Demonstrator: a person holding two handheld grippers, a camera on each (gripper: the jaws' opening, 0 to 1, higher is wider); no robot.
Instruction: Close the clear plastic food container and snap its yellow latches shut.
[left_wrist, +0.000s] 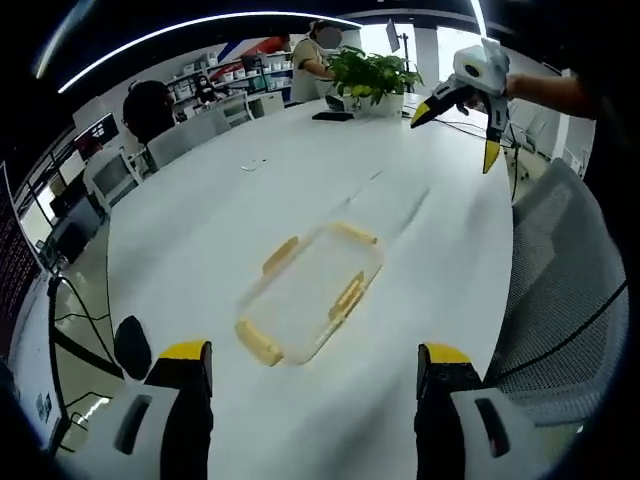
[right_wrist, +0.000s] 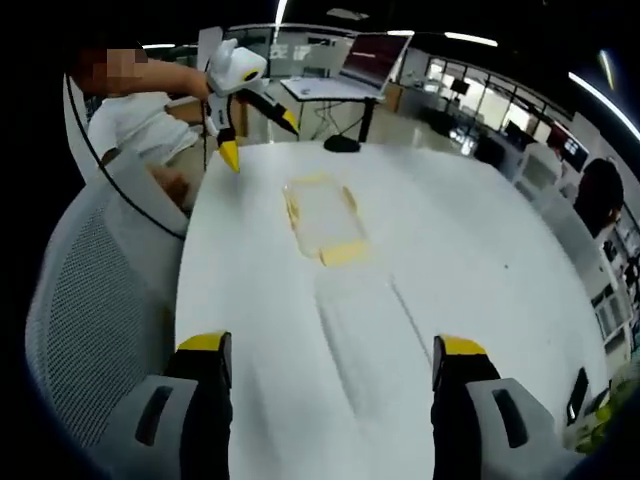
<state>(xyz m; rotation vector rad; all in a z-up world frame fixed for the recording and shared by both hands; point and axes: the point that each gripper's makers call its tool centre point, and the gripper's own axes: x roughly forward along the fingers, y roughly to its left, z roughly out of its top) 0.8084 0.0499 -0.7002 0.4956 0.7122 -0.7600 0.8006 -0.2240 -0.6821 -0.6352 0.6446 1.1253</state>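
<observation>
container (left_wrist: 310, 295) flat on table (left_wrist: 200, 220), long axis diagonal; both grippers' jaws apart, holding nothing.

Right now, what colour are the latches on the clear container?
Yellow. The latches on the clear container show best in the left gripper view.

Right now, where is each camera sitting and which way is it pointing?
Left gripper view: rides on the left claw, looking across the white table at the clear container, with a potted plant beyond; its own two yellow-tipped jaws rise at the bottom.
Right gripper view: rides on the right claw, facing the opposite way over the table toward the container and a person's arm.
Shared: the container, the table, and each view catches the other claw, jaws apart.
</observation>
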